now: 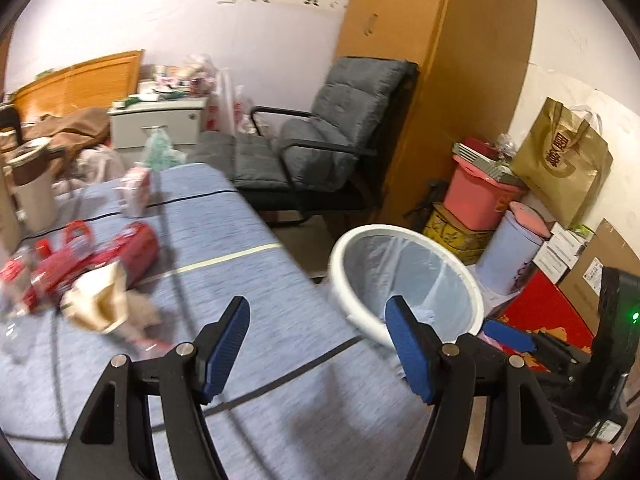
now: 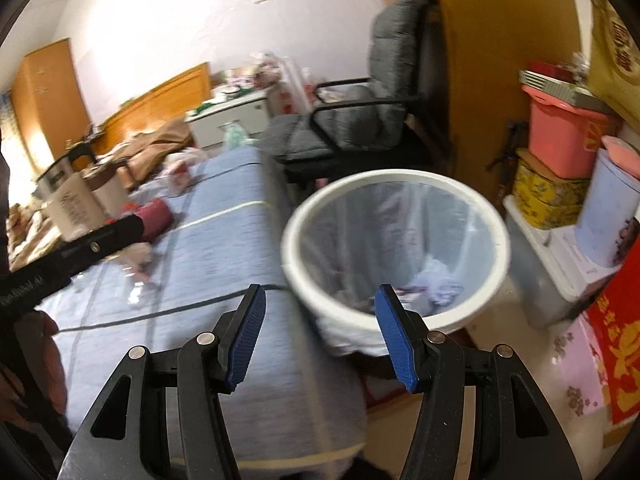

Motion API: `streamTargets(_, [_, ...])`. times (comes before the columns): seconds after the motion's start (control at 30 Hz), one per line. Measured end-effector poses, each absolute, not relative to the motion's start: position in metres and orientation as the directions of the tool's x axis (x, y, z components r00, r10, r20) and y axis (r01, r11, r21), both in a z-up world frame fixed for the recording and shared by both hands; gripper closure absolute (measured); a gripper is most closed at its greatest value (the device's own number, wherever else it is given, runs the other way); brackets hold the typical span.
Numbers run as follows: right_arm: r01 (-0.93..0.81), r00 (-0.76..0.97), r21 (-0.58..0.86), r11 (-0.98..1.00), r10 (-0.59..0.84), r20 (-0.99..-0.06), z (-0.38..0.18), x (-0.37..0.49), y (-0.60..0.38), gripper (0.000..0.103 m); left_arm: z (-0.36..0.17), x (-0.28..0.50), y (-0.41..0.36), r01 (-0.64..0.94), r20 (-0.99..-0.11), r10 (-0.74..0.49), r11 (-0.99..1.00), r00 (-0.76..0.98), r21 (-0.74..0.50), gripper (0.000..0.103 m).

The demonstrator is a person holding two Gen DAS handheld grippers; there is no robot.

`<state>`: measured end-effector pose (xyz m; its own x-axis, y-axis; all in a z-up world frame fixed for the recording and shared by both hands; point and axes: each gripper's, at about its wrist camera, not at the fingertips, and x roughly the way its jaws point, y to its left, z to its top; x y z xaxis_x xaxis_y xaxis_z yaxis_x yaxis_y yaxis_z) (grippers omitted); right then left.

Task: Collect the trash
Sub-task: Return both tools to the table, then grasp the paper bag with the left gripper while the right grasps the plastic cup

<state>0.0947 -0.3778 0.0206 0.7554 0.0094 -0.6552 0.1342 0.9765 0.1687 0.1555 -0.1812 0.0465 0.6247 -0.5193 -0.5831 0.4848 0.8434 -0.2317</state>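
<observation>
Both tools gape empty; bin [image 2: 394,248] contents blurred, table [image 1: 248,248] litter smeared.

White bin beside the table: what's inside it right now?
The white bin holds a clear liner with a few crumpled pale scraps at the bottom. The near rim and the right gripper hide the closest part of the floor, so more may lie there.
</observation>
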Motion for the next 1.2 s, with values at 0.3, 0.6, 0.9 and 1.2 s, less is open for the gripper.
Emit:
streamTargets(0.3, [0.003,0.76,0.136,0.991,0.086,-0.644,0.026,0.088,-0.309,0.045,0.036,0.129,-0.106,0.35,-0.599,-0.397,0.915,0.696,-0.2,0.034])
streamTargets(0.6, [-0.119,0.741,0.168,0.979,0.2,-0.641,0.023,0.091,-0.263,0.045,0.023,0.112,-0.054,0.251,-0.618,-0.327,0.945,0.714,-0.21,0.035])
streamTargets(0.9, [-0.159,0.698,0.155,0.975,0.222,-0.681,0.01,0.111,-0.233,0.045,0.017,0.112,-0.024,0.215,-0.624,-0.303,0.953,0.72,-0.216,0.035])
streamTargets(1.2, [-0.163,0.662,0.171,0.972,0.237,-0.711,-0.008,0.144,-0.21,0.045,0.012,0.134,-0.008,0.19,-0.632,-0.282,0.959,0.722,-0.21,0.035])
